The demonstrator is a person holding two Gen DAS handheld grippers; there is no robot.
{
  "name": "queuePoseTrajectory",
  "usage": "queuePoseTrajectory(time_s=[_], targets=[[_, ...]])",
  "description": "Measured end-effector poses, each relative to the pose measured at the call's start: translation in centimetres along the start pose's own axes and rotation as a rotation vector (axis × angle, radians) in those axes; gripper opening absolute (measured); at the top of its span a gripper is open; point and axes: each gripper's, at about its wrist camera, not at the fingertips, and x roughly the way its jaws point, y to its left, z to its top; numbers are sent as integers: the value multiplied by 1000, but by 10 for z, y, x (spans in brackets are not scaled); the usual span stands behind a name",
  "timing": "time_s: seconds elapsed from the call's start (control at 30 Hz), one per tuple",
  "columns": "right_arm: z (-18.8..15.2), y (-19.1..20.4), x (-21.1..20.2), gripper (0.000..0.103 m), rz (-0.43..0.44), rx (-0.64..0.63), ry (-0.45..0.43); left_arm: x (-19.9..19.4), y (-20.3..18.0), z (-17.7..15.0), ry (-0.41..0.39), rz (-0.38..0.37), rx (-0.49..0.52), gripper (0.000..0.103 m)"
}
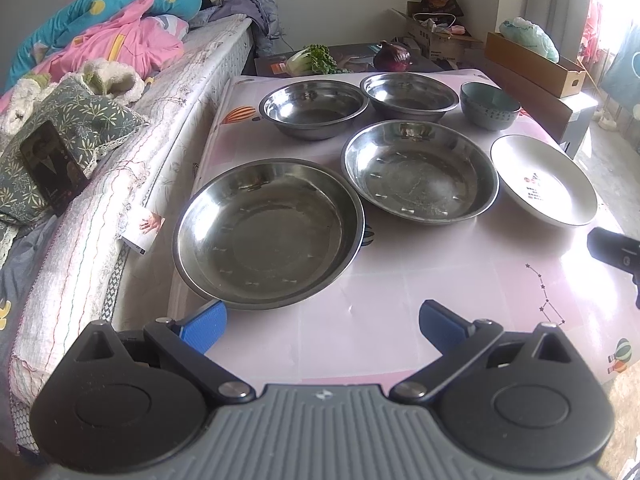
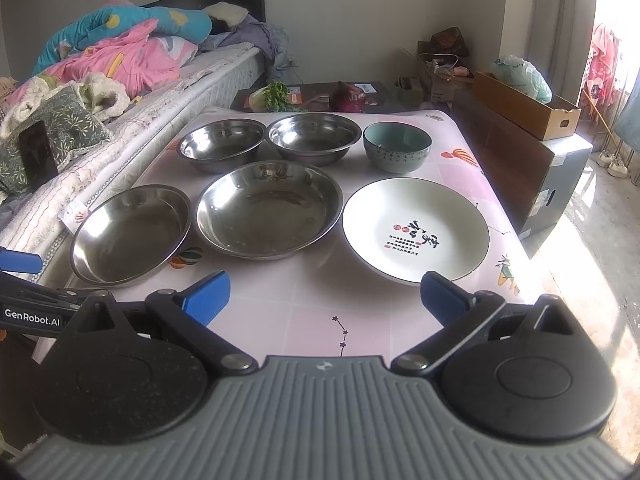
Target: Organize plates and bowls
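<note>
On the pink table (image 1: 400, 320) lie two wide steel plates, one near left (image 1: 268, 232) (image 2: 130, 234) and one in the middle (image 1: 420, 172) (image 2: 270, 210). Behind them stand two steel bowls, left (image 1: 314, 108) (image 2: 222, 144) and right (image 1: 409, 94) (image 2: 314, 136), and a teal ceramic bowl (image 1: 489, 106) (image 2: 397, 146). A white plate with printed writing (image 1: 544, 180) (image 2: 416, 230) lies at the right. My left gripper (image 1: 322, 326) is open, empty, just short of the near-left steel plate. My right gripper (image 2: 325, 294) is open, empty, in front of the white plate.
A bed with a quilted mattress (image 1: 120, 184), pillows and bright blankets (image 1: 104, 32) runs along the table's left edge; a phone (image 1: 52, 168) leans there. Greens (image 2: 276, 96) and a purple vegetable (image 2: 347, 98) lie beyond the table. Cardboard boxes (image 2: 524, 108) stand at the right.
</note>
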Motion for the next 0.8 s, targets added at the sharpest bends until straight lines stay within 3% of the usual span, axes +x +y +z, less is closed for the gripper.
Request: queuePoseTrajectory(time_s=[0.8], targets=[[4,3,7,102,-4,-11,15,6,4,3,16,11,-15,103]])
